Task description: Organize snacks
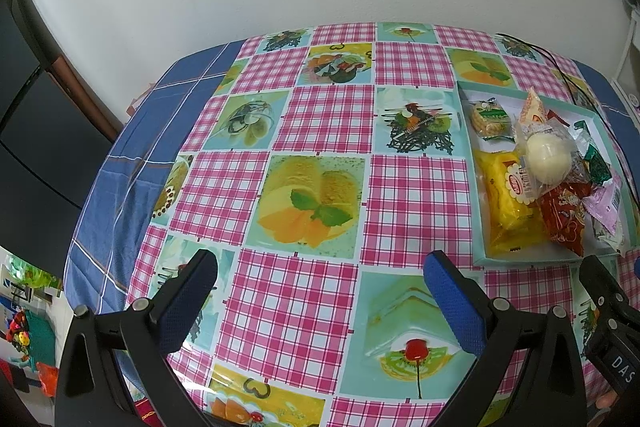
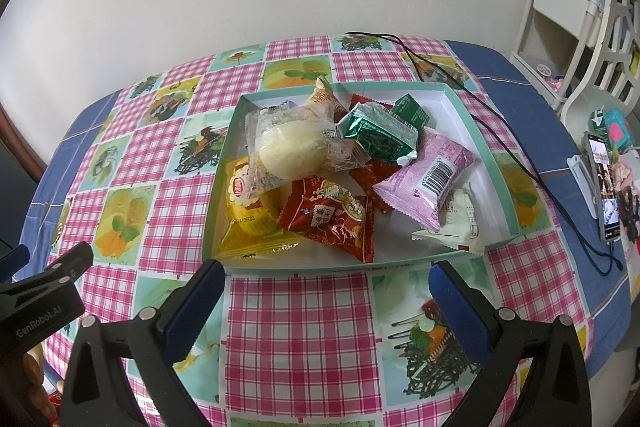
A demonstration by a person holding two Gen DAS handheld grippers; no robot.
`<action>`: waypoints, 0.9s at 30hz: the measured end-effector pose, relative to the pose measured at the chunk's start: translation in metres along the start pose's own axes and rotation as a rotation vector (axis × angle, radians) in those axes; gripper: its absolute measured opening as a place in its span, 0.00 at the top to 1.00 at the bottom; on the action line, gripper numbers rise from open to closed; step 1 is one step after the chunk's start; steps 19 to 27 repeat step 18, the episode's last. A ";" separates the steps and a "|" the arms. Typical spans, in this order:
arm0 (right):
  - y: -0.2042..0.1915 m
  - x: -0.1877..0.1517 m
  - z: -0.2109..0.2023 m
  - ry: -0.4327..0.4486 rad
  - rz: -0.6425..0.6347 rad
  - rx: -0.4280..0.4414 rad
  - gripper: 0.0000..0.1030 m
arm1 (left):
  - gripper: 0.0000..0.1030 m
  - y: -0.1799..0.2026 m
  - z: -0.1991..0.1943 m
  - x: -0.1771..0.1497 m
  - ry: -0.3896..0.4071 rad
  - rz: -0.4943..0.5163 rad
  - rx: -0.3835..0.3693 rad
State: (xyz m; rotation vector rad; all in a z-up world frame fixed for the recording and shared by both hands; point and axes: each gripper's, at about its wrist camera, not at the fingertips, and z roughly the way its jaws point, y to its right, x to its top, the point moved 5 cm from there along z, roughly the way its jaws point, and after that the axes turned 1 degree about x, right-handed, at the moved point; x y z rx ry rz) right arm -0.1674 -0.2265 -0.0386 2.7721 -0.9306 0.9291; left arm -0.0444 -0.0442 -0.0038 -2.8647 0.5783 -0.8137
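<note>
— Where did the snacks lie?

— All in the tray [image 2: 476, 131], heaped toward its left and middle — the clear bun pack [image 2: 292, 143] on top, leaning over the yellow pack [image 2: 248, 211] at the front left corner, the red pack [image 2: 332, 223] at the front edge, the green [image 2: 380, 135] and pink [image 2: 432, 175] ones behind it, a white one [image 2: 456, 223] at the front right. The tray sat on the right half of the bench [image 2: 300, 339], well short of its near edge. No snack showed on the cloth outside it.

— And the claws?

— Both released, jaws wide, nothing between them. The right claw [image 2: 326, 281] hovered just before the tray's front edge; the left claw [image 1: 320, 269] hung over bare cloth, left of the tray.

— So which step was it?

— Hard to settle. Snacks gathered in the tray would suit a finished gathering — or a jumble awaiting sorting, since they overlapped every way. If sorting was wanted, the bun pack lay uppermost and freest; crinkly wrappers would call for a pinch at a sealed edge, gently.
</note>
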 end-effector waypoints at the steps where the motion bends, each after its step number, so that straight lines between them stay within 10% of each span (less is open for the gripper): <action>1: 0.000 0.000 0.000 0.000 0.000 0.000 0.00 | 0.00 0.001 0.000 0.000 -0.001 0.000 -0.001; 27: 0.000 0.000 0.000 -0.001 0.001 0.000 0.00 | 0.00 0.000 -0.005 0.002 0.029 -0.016 0.000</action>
